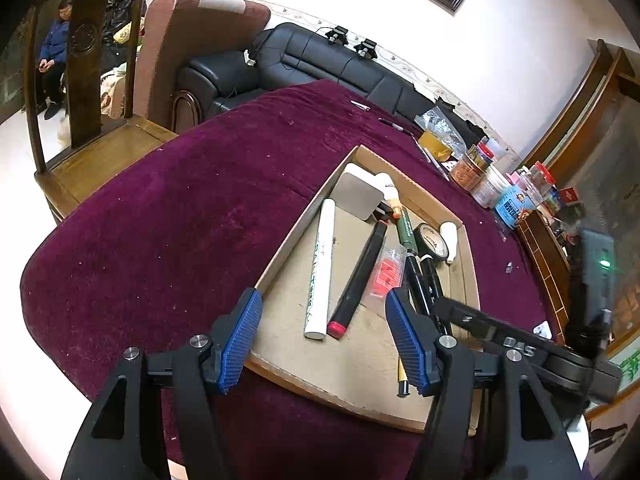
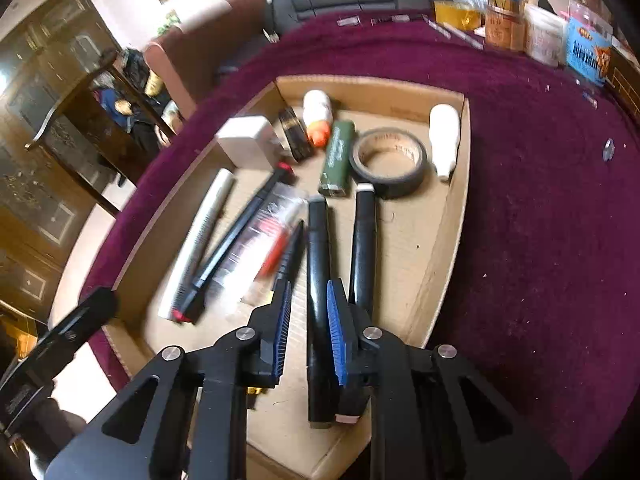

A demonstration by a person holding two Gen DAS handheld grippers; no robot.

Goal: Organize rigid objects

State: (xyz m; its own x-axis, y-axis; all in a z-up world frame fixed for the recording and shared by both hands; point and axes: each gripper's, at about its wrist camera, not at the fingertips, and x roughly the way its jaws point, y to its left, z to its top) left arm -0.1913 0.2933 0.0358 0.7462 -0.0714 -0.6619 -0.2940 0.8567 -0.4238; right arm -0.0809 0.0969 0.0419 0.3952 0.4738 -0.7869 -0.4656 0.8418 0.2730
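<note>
1. Resting on the maroon-clothed table (image 1: 160, 220), a shallow brown cardboard tray (image 1: 362, 364) holds pens, markers and a black tape roll (image 2: 387, 163).
2. Left gripper (image 1: 324, 344) jaws: wide, empty.
3. Right gripper (image 2: 308, 330) jaws: narrow, gripping nothing.

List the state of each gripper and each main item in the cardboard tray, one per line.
left gripper: open, empty
right gripper: jaws narrow, nothing clearly gripped
shallow cardboard tray: open-topped, on purple cloth
black tape roll: lying flat
long white tube: lying flat
black marker with red end: capped, lying flat
green lighter: lying flat
</note>
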